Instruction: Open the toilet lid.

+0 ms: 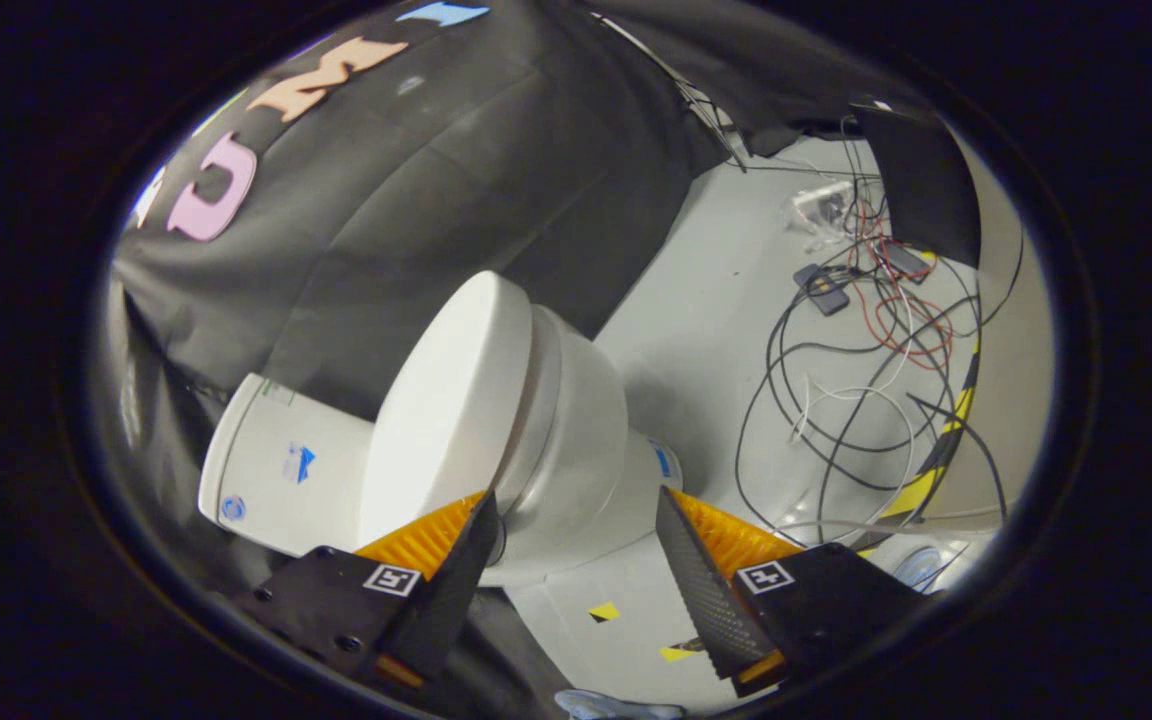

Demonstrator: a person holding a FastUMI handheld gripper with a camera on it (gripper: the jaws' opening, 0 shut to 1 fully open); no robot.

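Toilet lid [451,400]: seen closed on the bowl [576,440], the view being tilted; placed just ahead of the fingers, its rim near one finger's tip. Tank [281,470]: joined behind the lid, backed by the black cloth wall [416,200]. Gripper [576,545]: fingers spread wide, nothing held, the bowl's front framed between them. Step judged: approach, lid not yet raised. Next move judged to call for one finger to be hooked under the lid's front edge, then swung toward the tank. Floor [706,330]: pale; loose cables [866,380] lying well apart.
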